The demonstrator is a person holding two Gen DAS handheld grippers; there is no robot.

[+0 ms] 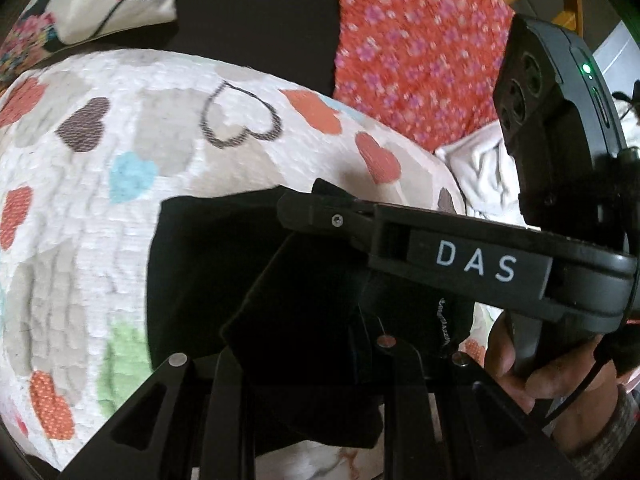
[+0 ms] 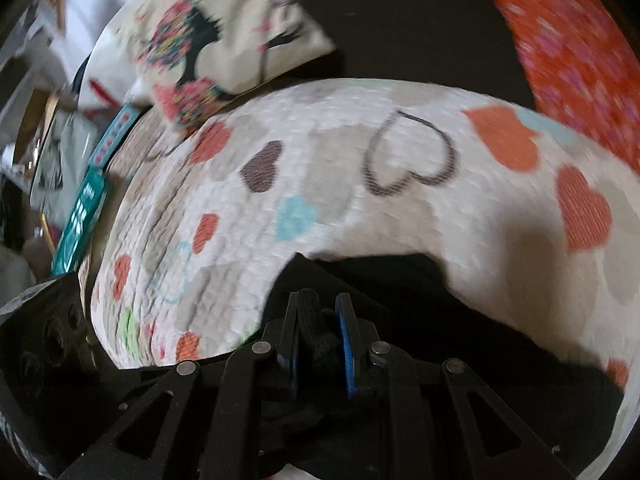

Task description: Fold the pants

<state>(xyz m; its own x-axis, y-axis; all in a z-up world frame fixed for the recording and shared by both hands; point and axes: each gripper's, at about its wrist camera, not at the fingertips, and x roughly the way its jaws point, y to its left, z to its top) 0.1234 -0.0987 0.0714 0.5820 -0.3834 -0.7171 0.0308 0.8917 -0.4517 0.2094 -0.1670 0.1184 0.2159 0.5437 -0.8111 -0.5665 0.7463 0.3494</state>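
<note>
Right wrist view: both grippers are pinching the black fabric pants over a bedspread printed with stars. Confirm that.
One thing is off: the white quilted bedspread is printed with coloured hearts, not stars, as the right wrist view shows. The rest holds: the right gripper is shut on the black fabric pants, and the left gripper clamps them too.

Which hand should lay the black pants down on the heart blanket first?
Probably neither alone. Both jaws pinch the black pants above the heart blanket, side by side, so left gripper and right gripper should lower together.
</note>
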